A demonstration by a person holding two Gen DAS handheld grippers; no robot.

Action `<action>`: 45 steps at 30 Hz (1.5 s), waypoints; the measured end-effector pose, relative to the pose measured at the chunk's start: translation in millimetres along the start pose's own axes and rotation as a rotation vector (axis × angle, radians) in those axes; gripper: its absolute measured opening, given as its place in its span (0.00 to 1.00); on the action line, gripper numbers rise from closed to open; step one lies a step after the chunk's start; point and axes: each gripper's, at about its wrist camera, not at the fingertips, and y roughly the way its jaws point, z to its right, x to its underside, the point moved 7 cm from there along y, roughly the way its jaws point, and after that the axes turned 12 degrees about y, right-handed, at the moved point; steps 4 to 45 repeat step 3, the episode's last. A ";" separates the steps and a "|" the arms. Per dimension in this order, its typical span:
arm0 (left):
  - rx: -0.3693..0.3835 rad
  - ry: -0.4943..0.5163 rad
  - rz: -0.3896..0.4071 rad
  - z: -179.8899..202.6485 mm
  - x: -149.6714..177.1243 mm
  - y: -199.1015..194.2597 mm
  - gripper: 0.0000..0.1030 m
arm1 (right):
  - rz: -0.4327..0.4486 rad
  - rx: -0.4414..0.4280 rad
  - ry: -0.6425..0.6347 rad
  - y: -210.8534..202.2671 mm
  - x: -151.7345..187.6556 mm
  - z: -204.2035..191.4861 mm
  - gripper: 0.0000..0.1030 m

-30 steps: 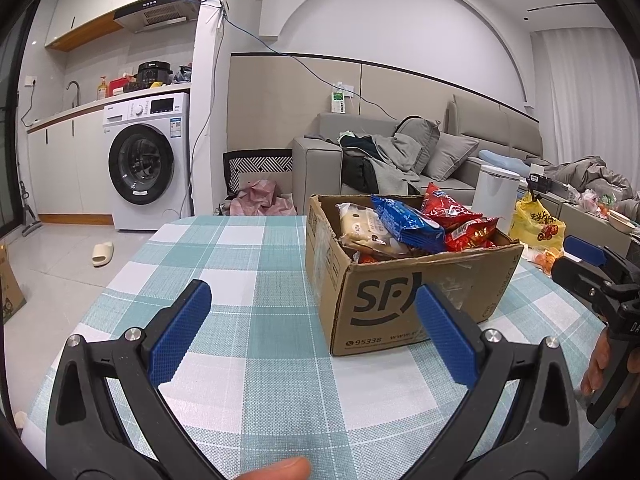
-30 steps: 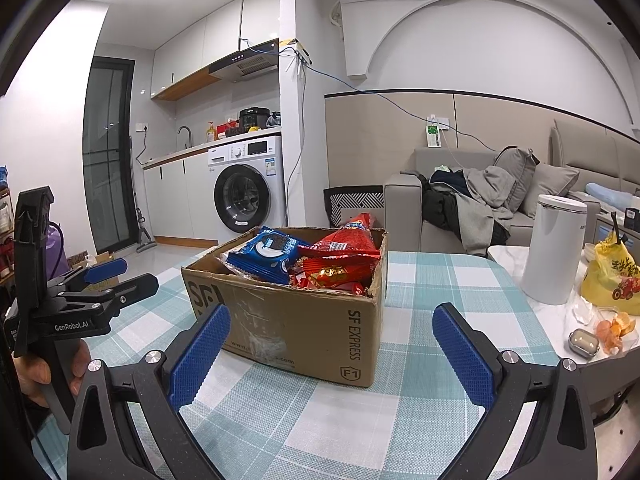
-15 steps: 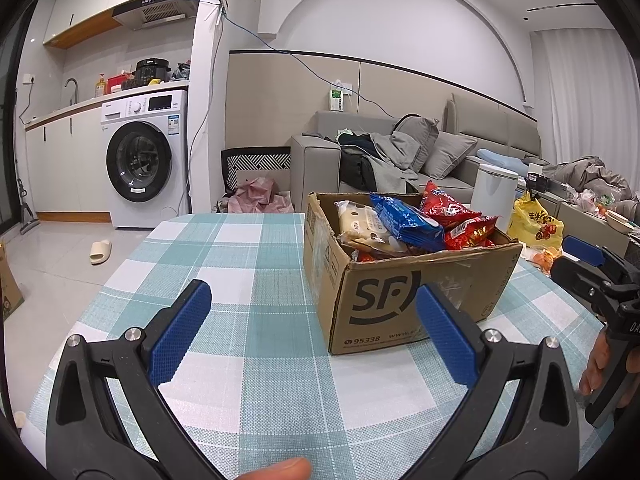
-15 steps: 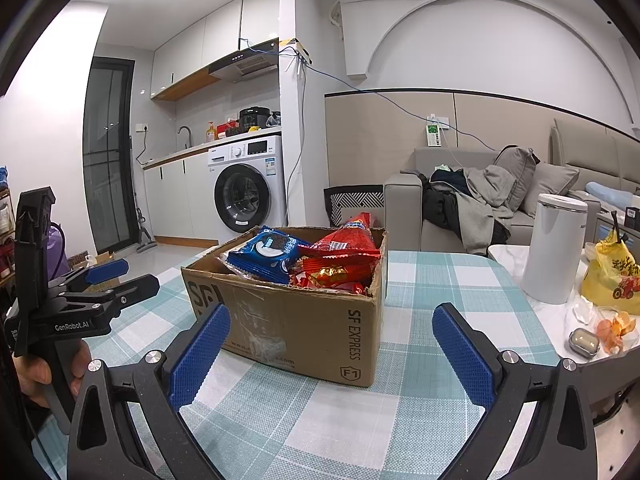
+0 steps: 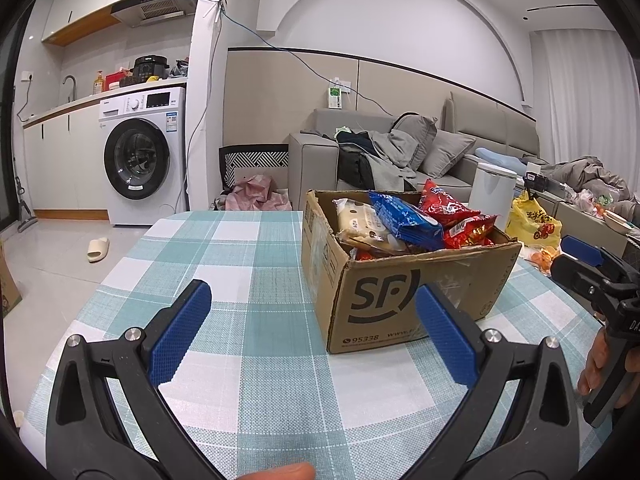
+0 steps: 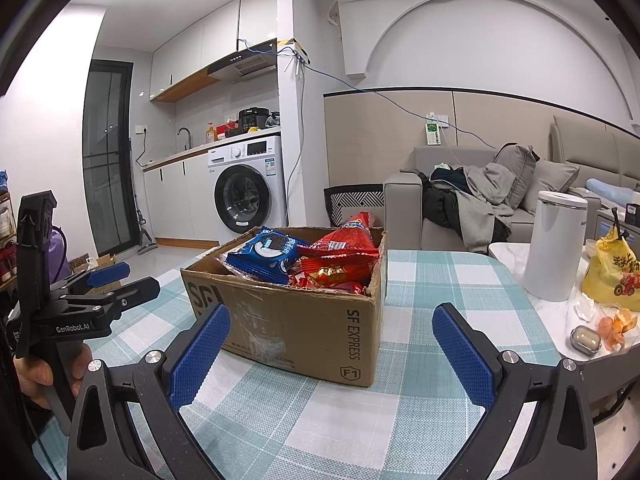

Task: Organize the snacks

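A brown SF cardboard box [image 5: 404,304] stands on the checked tablecloth [image 5: 256,264], open at the top. It holds a blue snack bag [image 5: 404,220], red snack bags [image 5: 452,208] and a pale bread pack [image 5: 360,220]. The box also shows in the right wrist view [image 6: 304,328] with the blue bag [image 6: 266,260] and the red bags [image 6: 344,256]. My left gripper [image 5: 312,332] is open and empty, in front of the box's left corner. My right gripper [image 6: 330,348] is open and empty, in front of the box.
A white bin [image 6: 554,244], a yellow bag [image 6: 612,272], orange peel [image 6: 618,324] and a small tin [image 6: 586,338] are on a side table at the right. A sofa [image 5: 400,152] and a washing machine [image 5: 140,156] stand behind the table.
The left wrist view has shifted slightly; the box sits a little further left in it. The right gripper has not moved. Both stay open.
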 end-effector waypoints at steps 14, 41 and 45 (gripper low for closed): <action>-0.002 0.001 0.002 0.7 0.5 0.3 0.99 | 0.001 0.002 -0.002 0.0 -0.5 0.4 1.00; -0.002 0.001 0.002 0.7 0.5 0.3 0.99 | 0.001 0.002 -0.002 0.0 -0.5 0.4 1.00; -0.002 0.001 0.002 0.7 0.5 0.3 0.99 | 0.001 0.002 -0.002 0.0 -0.5 0.4 1.00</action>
